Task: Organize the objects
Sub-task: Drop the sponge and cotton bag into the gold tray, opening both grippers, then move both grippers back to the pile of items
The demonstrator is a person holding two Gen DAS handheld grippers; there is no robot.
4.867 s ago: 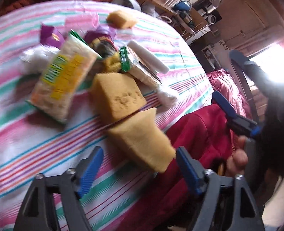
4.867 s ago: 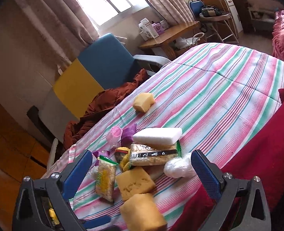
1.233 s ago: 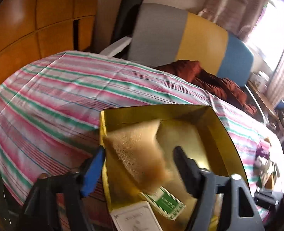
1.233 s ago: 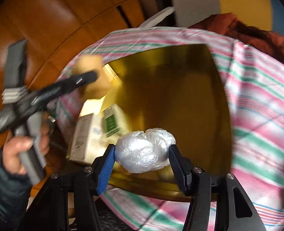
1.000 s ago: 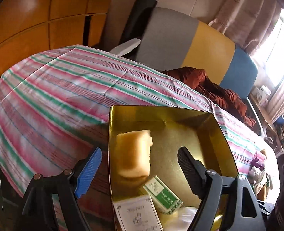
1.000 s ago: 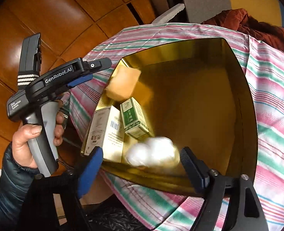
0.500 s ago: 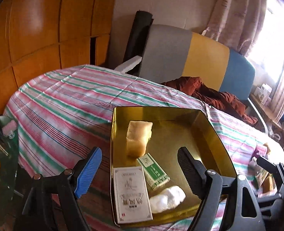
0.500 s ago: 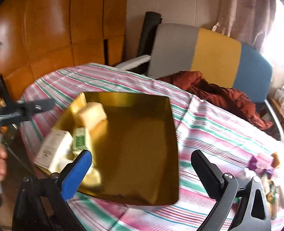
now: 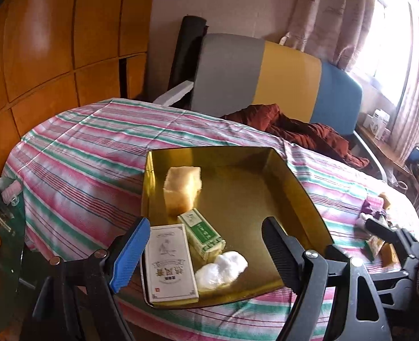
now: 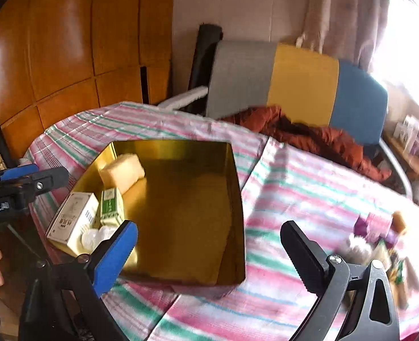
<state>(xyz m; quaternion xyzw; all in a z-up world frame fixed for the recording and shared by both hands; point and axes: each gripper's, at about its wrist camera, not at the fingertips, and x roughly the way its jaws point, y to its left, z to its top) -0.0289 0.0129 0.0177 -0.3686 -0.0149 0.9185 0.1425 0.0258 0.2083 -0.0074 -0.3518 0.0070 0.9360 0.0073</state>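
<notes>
A gold tray (image 9: 300, 187) sits on the striped bedspread. It holds a yellow sponge (image 9: 182, 189), a green box (image 9: 202, 233), a white box (image 9: 169, 264) and a white plastic-wrapped ball (image 9: 222, 267). My left gripper (image 9: 206, 250) is open and empty, just in front of the tray's near edge. My right gripper (image 10: 209, 247) is open and empty, above the tray's right rim (image 10: 237, 199). The same sponge (image 10: 122, 172), green box (image 10: 111, 206), white box (image 10: 73, 221) and ball (image 10: 98, 234) show at the tray's left in the right wrist view. The left gripper's fingers (image 10: 19, 172) show at that view's left edge.
A pile of loose items (image 10: 385, 236) lies on the bedspread at the right, also seen far right in the left wrist view (image 9: 377, 213). A grey, yellow and blue chair (image 9: 266, 79) with a rust-red cloth (image 9: 294, 130) stands behind the bed. Wooden wall panels are at the left.
Both grippers let go over the tray: the sponge dropped from the left, the white ball from the right. Both have since pulled back; the right has swung to the right.
</notes>
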